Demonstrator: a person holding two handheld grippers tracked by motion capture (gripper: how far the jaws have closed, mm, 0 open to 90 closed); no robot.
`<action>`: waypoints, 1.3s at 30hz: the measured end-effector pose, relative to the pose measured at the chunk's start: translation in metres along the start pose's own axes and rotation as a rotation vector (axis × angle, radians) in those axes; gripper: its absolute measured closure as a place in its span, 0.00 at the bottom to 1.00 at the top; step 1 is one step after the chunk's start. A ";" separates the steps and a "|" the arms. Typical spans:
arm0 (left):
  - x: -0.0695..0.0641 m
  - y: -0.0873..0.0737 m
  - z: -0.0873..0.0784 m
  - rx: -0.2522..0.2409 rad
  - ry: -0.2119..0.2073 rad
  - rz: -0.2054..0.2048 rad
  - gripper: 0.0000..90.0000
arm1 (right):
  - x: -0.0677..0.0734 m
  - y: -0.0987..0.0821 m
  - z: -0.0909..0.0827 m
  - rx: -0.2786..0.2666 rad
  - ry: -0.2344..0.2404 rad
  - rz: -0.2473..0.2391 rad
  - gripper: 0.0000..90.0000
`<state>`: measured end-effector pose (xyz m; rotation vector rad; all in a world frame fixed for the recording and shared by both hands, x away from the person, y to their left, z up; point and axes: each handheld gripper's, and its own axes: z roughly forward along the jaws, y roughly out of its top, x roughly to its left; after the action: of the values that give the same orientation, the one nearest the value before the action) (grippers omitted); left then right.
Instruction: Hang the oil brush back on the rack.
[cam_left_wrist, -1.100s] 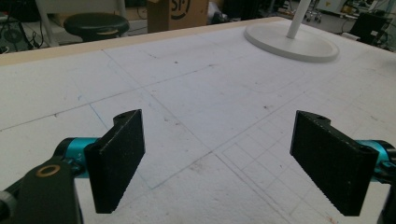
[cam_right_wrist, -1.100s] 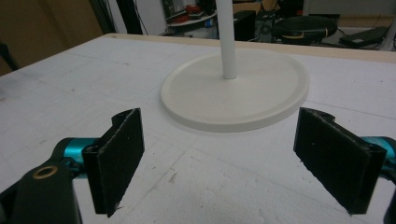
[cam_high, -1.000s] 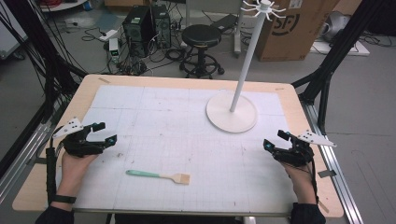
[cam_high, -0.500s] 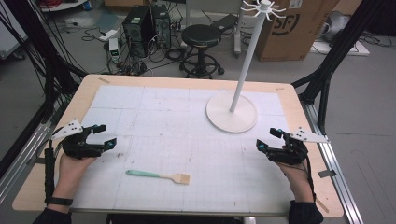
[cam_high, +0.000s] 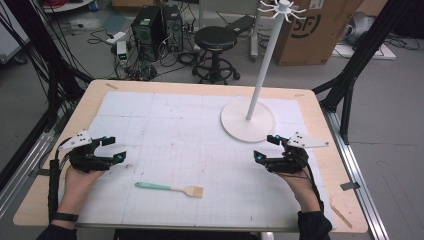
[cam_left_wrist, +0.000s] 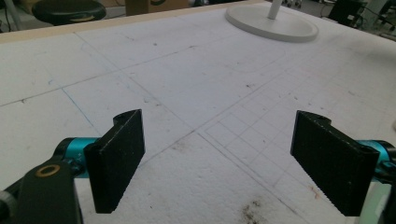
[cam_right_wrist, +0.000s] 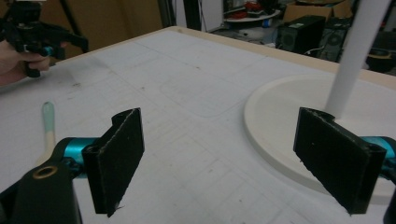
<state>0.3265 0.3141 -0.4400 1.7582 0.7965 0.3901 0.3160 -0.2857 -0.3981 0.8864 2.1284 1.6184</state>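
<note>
A small brush (cam_high: 170, 188) with a mint-green handle and a tan head lies flat near the table's front edge, between the two hands. My left gripper (cam_high: 116, 148) hovers open at the left, up and to the left of the brush, with nothing between its black pads (cam_left_wrist: 116, 163). My right gripper (cam_high: 264, 147) stands open at the right, just in front of the white stand's round base (cam_high: 248, 121). The right gripper view has the brush handle (cam_right_wrist: 48, 121) at its left and the stand base (cam_right_wrist: 289, 121) close on the right.
A white pole (cam_high: 265, 65) rises from the round base and ends in a ring of hooks (cam_high: 281, 7). A white gridded mat (cam_high: 190, 130) covers the wooden table (cam_high: 345, 175). Stool, computers and a cardboard box stand on the floor beyond the far edge.
My right gripper has slid left, nearer the table's middle and the front of the stand base. The left gripper has hardly moved. The brush lies where it was.
</note>
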 end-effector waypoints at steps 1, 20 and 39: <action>0.000 0.000 0.000 0.000 0.000 0.000 0.20 | 0.002 0.001 0.003 0.006 0.013 -0.001 0.17; -0.002 -0.006 0.006 0.026 0.018 0.007 0.21 | 0.044 0.016 0.060 0.070 0.164 -0.060 0.17; -0.002 -0.006 0.007 0.032 0.017 0.011 0.22 | 0.093 0.020 0.111 0.156 0.304 -0.108 0.17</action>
<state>0.3275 0.3088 -0.4474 1.7920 0.8100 0.4019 0.3170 -0.1400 -0.4028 0.5850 2.4902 1.6368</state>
